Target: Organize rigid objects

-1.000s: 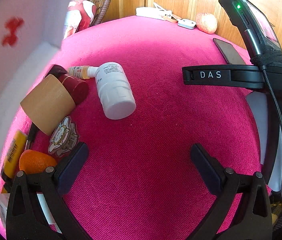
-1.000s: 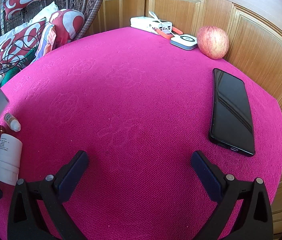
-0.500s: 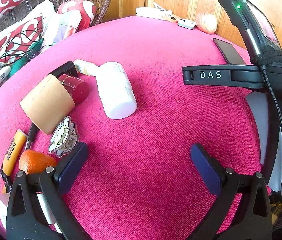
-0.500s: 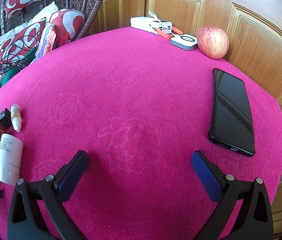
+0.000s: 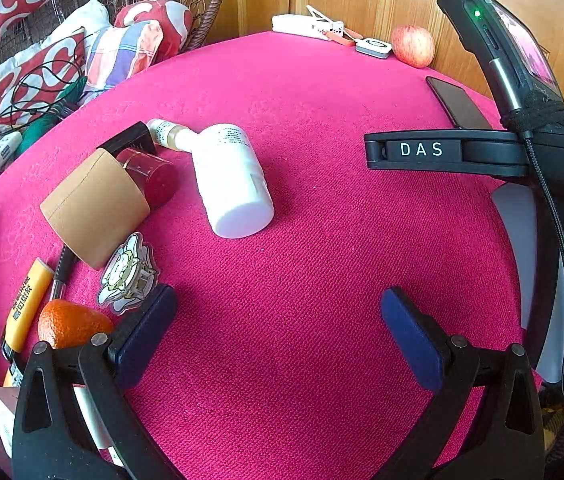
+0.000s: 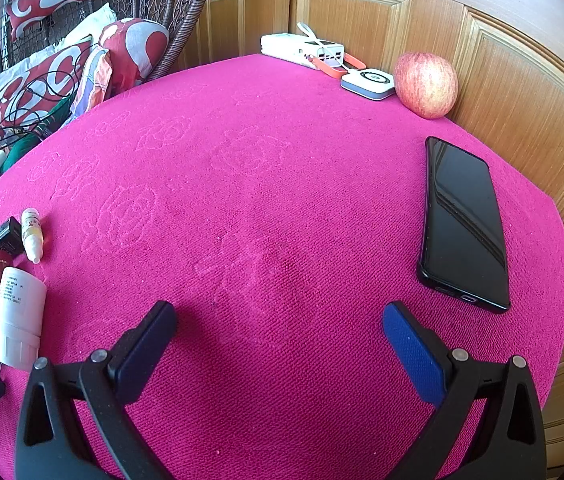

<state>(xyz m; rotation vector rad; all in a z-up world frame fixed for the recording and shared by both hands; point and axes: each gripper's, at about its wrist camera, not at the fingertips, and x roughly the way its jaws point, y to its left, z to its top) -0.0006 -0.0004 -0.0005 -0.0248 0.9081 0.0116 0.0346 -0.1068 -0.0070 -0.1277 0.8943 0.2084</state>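
Left wrist view: white bottle lying on its side on the desk, at about 11 o'clock from the left tool. Touching its neck, a small dropper bottle; just beside, a red-capped jar, a tan tape roll, a cartoon charm, a yellow tube, an orange. Left tool released, jaws wide, nothing between them. Right tool's body at 2 o'clock.

Right wrist view: right tool released, empty, over bare desk. Black phone at 2 o'clock; apple, small white puck and white power strip at the far edge. Desk covered in magenta textured cloth with faint rose outlines. Wood-panelled doors behind; wicker chair with red-and-white cushions at 10 o'clock.
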